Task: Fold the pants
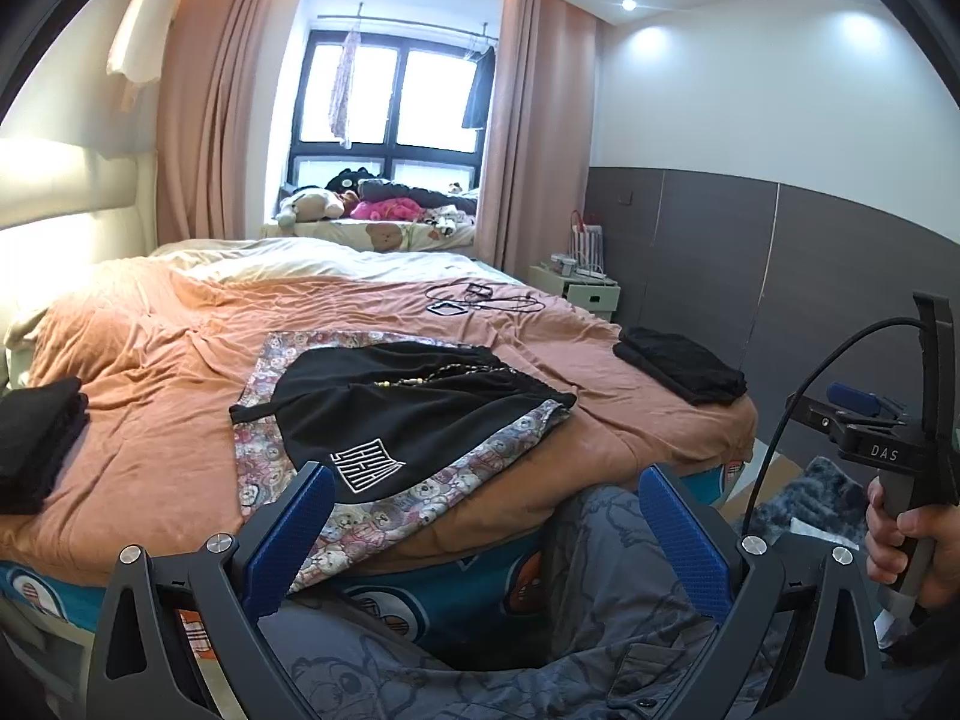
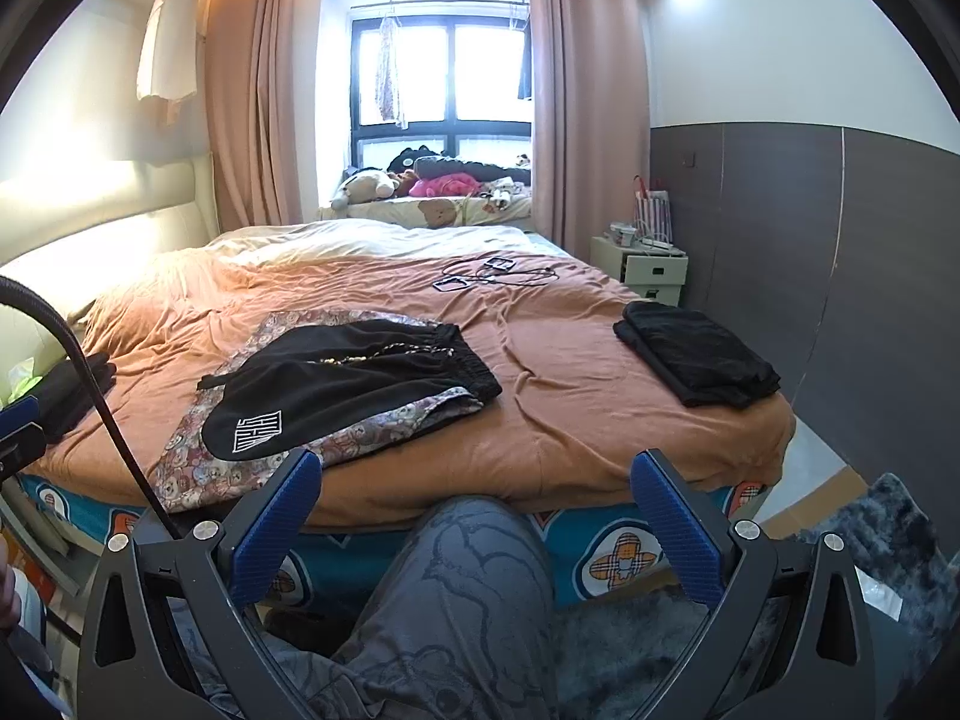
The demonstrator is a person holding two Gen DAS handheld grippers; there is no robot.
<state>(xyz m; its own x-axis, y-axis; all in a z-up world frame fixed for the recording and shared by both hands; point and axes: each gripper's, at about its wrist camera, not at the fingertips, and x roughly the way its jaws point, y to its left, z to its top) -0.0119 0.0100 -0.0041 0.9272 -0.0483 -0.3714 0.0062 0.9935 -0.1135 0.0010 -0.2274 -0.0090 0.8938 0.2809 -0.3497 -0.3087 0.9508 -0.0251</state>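
Note:
Black pants (image 1: 414, 414) with a white logo lie spread on bear-print pants (image 1: 384, 510) near the front edge of the bed; both also show in the right wrist view, the black pants (image 2: 354, 384) on top of the bear-print pants (image 2: 198, 468). My left gripper (image 1: 486, 531) is open and empty, held off the bed's front edge, its left pad close to the bear-print fabric. My right gripper (image 2: 477, 516) is open and empty, below the bed edge over a person's grey-trousered knee (image 2: 474, 576).
A folded black garment (image 2: 696, 354) lies at the bed's right corner, another black stack (image 1: 36, 444) at the left. Cables and small devices (image 2: 492, 276) lie mid-bed. A white nightstand (image 2: 642, 267) stands at the right wall. A grey rug (image 2: 888, 546) covers the floor.

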